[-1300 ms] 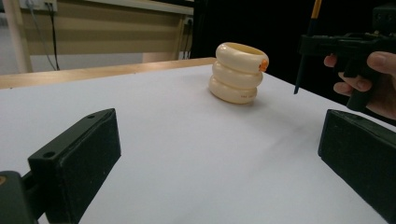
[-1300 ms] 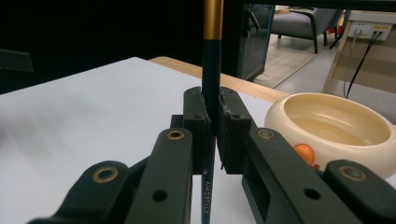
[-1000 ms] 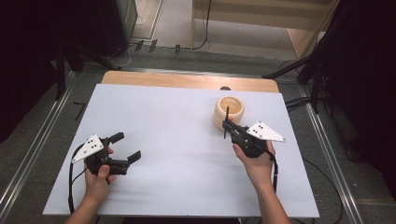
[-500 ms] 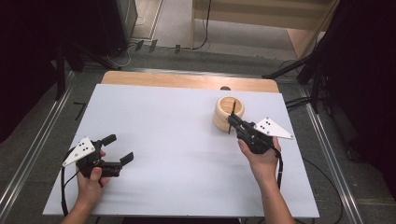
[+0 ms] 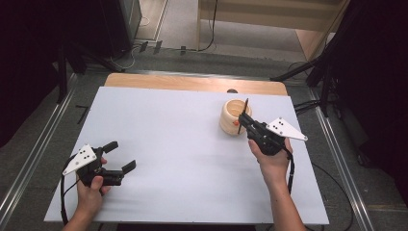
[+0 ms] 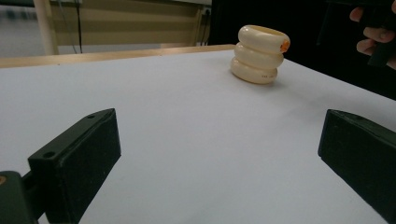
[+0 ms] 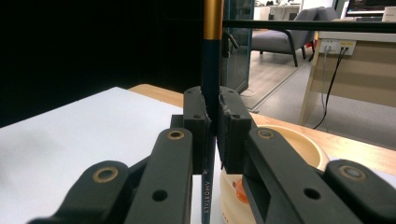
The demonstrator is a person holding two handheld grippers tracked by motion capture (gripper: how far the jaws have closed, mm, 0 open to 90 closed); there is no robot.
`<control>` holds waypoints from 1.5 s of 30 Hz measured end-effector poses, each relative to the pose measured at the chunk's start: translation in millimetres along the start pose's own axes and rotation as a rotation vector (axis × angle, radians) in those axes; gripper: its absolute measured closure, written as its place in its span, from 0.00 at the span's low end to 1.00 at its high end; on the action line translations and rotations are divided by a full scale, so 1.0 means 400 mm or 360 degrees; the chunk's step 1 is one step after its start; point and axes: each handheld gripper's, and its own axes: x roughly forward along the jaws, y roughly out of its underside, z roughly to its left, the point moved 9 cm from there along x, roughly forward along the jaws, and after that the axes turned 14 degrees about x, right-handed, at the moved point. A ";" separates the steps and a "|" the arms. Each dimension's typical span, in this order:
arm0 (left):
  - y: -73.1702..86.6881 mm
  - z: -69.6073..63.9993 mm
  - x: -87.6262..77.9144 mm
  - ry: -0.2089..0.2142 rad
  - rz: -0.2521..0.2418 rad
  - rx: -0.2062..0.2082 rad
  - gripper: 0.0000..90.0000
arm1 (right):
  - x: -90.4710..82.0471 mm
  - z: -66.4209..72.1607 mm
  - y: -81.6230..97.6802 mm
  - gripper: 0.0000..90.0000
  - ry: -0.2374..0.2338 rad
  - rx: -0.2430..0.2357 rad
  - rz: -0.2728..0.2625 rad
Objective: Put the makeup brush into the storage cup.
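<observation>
A cream ribbed wooden pot with an orange mark stands on the white table at the right; the left gripper view has the pot far off. My right gripper is shut on a dark blue pencil with a gold band, held upright right next to the pot's near rim. In the right gripper view the pencil stands clamped between the pads, with the pot just behind. My left gripper rests low near the table's front left, open, with nothing between its fingers.
A wooden strip runs along the table's far edge. Metal rails flank the table on both sides. Cables and dark stands lie on the floor beyond. Bare white surface spreads between the two hands.
The left hand has drawn back toward the front left of the table. The right hand has stayed by the pot with the pencil held.
</observation>
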 end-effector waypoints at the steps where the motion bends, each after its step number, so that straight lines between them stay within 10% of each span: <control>1: 0.001 0.003 -0.003 -0.0002 -0.0003 -0.0004 0.00 | 0.001 -0.001 -0.001 0.94 0.0001 0.0004 0.0000; 45: 0.002 0.010 -0.007 -0.0018 -0.0007 0.0022 0.00 | 0.101 -0.070 -0.067 0.94 0.0115 0.0042 -0.0059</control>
